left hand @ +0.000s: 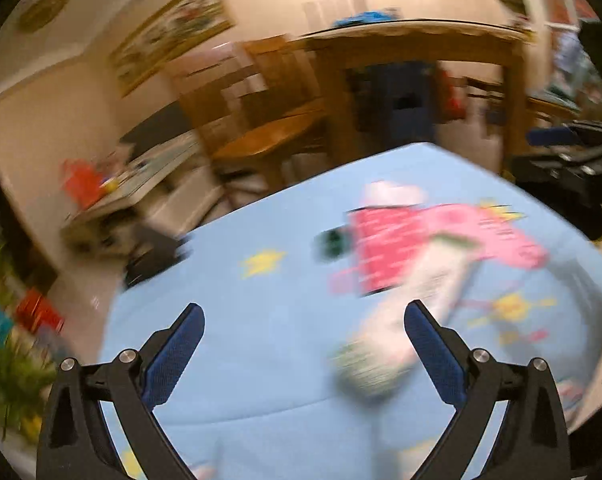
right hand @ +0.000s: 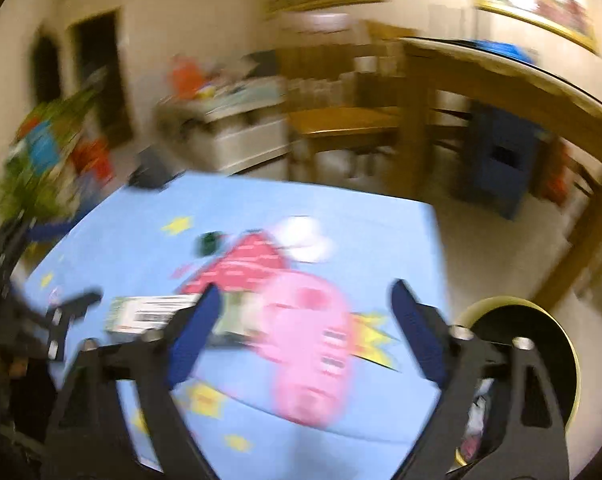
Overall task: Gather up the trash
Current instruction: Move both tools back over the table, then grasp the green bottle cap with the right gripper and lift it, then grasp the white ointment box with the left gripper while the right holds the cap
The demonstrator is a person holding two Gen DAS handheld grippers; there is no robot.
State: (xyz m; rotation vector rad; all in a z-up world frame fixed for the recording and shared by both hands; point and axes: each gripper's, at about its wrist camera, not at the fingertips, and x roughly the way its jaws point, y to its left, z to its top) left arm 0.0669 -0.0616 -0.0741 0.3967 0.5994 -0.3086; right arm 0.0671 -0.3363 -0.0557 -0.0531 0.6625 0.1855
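Left wrist view: the left hand-held gripper (left hand: 304, 322) stands wide apart with nothing between its pads, above a worktop (left hand: 261, 380) covered in a blue cartoon cloth. A blurred white wrapper (left hand: 405, 320) lies at about two o'clock from it, a small dark green piece (left hand: 331, 242) farther off at twelve.

Right wrist view: the right hand-held gripper (right hand: 305, 300) is open and empty. A barcoded carton (right hand: 149, 314) lies at nine o'clock, and a black-lined trash bin (right hand: 541, 336) at three.

My left gripper (left hand: 304, 322) tilts downward with its blue-padded jaws spread wide and nothing between them. My right gripper (right hand: 305, 307) tilts down likewise, jaws apart and gripping nothing; it also shows at the right edge of the left wrist view, blurred.
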